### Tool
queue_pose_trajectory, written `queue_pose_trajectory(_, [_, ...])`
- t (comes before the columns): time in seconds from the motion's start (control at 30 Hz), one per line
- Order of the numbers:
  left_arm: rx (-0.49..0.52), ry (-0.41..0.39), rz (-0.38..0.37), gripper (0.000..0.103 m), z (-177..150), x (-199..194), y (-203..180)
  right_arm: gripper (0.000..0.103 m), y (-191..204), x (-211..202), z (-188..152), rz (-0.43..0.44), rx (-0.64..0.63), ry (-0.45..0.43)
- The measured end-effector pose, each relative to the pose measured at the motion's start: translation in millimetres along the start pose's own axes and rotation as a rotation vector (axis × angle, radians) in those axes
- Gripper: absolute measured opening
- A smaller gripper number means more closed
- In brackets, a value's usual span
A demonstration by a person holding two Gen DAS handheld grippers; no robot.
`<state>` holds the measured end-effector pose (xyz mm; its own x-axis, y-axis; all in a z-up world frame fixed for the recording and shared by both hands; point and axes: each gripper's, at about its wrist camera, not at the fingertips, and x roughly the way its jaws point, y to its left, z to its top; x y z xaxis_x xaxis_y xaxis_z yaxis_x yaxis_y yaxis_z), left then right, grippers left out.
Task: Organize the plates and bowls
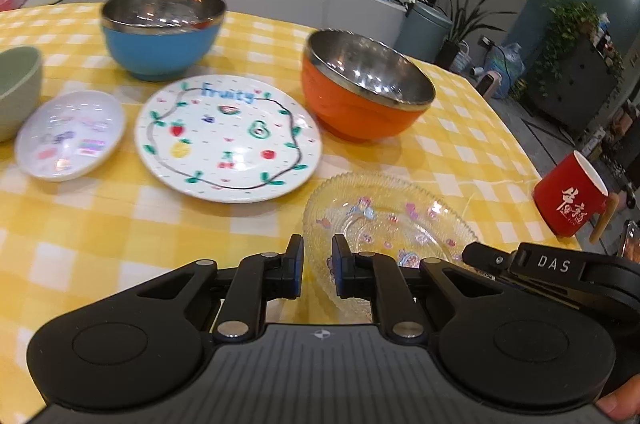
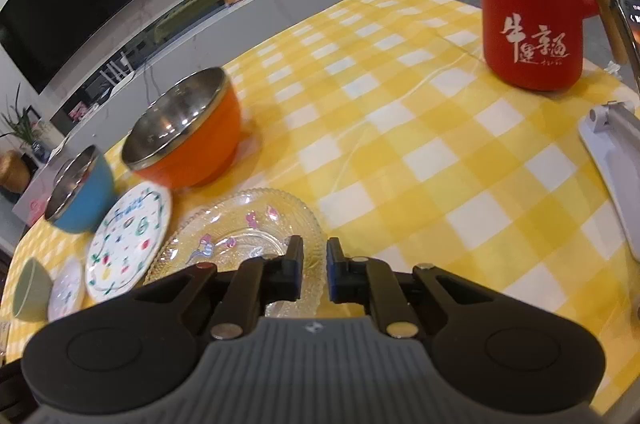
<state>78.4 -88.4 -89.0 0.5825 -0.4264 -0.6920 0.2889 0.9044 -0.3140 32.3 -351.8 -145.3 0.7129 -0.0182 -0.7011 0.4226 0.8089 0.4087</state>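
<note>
The glass plate [image 1: 384, 220] is lying flat at the near edge of the counter [image 1: 100, 224], mouth facing up; being round, it is showing no long axis, only a scalloped rim running all the way around. The left hand-held gripper [image 1: 318, 266] is straddling the plate's near left rim with its jaws narrowed to a small gap, and the right hand-held gripper [image 2: 312, 270] is doing the same on the near right rim; both appear to be pinching the glass edge, though whether the pads are truly pressing is hard to tell through the clear material. The step in hand is looking like the two-handed grasp of this plate, with the lift not yet begun. The next move is calling for an even raise from both sides, then carrying it left toward the fruit plate [image 1: 228, 137], just beyond to the far left, probably for stacking. Farther out, the orange bowl [image 1: 366, 85] and blue bowl [image 1: 160, 31] are standing upright, a small white dish [image 1: 70, 135] and green bowl [image 1: 18, 87] are sitting at far left, and a red mug [image 2: 530, 25] is standing well apart to the right.
</note>
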Motion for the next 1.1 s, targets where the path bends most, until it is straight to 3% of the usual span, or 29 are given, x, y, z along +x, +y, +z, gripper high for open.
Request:
queue_pose_trajectory(0.3, [-0.037, -0.062, 0.081, 0.016, -3.6, -54.9, 28.6, 0.010, 24.8, -16.6, -31.1, 0.118, 0.005, 0.103])
queue_pose_trajectory(0.7, [-0.121, -0.101, 0.193, 0.016, -16.0, -101.7, 78.5, 0.009, 77.5, -29.8, -66.3, 0.241, -0.059, 0.163])
queue_pose_trajectory(1.1, [-0.277, -0.048, 0.300, 0.016, -18.7, -113.7, 140.8, 0.009, 135.7, -15.7, -100.9, 0.279, -0.124, 0.222])
